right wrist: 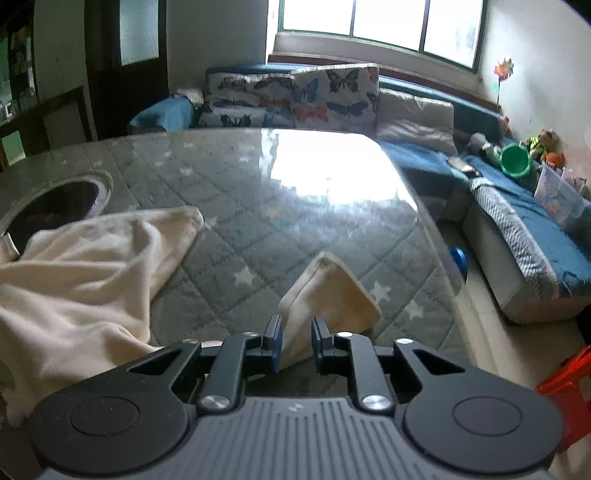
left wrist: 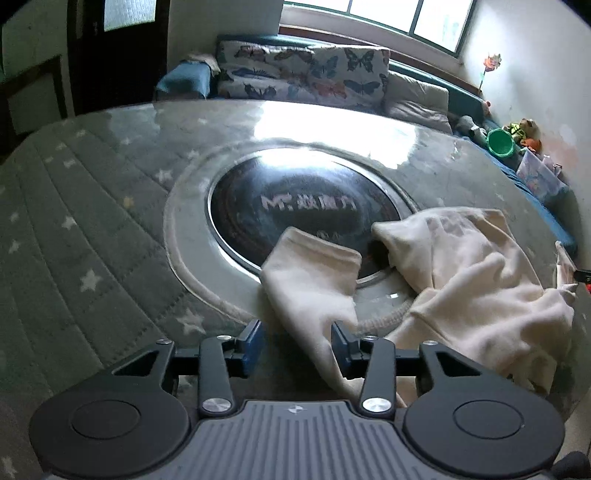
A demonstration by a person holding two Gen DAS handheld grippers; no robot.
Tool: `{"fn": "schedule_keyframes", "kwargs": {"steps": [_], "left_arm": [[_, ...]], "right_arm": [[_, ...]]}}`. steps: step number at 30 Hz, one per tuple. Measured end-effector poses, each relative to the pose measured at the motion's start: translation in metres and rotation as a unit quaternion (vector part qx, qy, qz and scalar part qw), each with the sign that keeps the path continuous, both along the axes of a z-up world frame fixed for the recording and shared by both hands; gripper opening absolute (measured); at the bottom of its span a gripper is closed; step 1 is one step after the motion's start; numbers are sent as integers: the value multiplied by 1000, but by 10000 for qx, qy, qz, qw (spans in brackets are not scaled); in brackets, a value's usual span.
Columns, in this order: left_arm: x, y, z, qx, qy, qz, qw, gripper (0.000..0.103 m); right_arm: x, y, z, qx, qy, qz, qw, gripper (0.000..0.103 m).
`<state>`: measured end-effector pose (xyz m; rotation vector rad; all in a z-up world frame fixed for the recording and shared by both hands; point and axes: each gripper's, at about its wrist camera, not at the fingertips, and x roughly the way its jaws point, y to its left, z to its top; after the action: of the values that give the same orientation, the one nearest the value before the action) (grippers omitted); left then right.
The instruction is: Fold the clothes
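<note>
On the desk, under a glossy clear sheet over a grey quilted, star-printed cover, a cream garment lies rumpled. Left wrist view: the bulk of the garment is bunched on the right side of the desk, one tube-like end (a sleeve or a leg, cannot tell which) reaching out over the rim of the dark round inset at the desk's centre. A second open cuff lies just beside it, also on the inset edge. Left gripper: jaws stand apart, released; the cream tube runs down between them, close to the right finger, with a clear gap at the left finger. Right wrist view: the garment's mass sits at left, and a separate pointed cream corner lies flat on the quilted cover ahead of the fingers. Right gripper: jaws narrowly parted with the corner's near edge between them; fabric lies against the left pad, a gap shows at the right pad, so not clenched. Background: blue sofa with butterfly cushions, window, green bucket.
</note>
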<state>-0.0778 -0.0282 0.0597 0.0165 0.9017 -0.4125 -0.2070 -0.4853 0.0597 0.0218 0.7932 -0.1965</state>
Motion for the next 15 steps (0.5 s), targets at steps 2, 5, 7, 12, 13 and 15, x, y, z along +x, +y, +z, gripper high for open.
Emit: {"fn": "schedule_keyframes", "kwargs": {"steps": [2, 5, 7, 12, 13, 15], "left_arm": [[3, 0, 5, -3, -110, 9, 9999, 44], [7, -10, 8, -27, -205, -148, 9997, 44], [12, -23, 4, 63, -239, -297, 9993, 45], [29, -51, -14, 278, -175, -498, 9982, 45], [32, -55, -17, 342, -200, -521, 9979, 46], [36, -60, -23, 417, -195, -571, 9973, 48]], "right_arm": [[1, 2, 8, 22, -117, 59, 9999, 17], [5, 5, 16, 39, -228, 152, 9996, 21], [11, 9, 17, 56, -247, 256, 9994, 21], [25, 25, 18, 97, -274, 535, 9981, 22], [28, 28, 18, 101, -284, 591, 9978, 23], [32, 34, 19, 107, -303, 701, 9970, 26]]}}
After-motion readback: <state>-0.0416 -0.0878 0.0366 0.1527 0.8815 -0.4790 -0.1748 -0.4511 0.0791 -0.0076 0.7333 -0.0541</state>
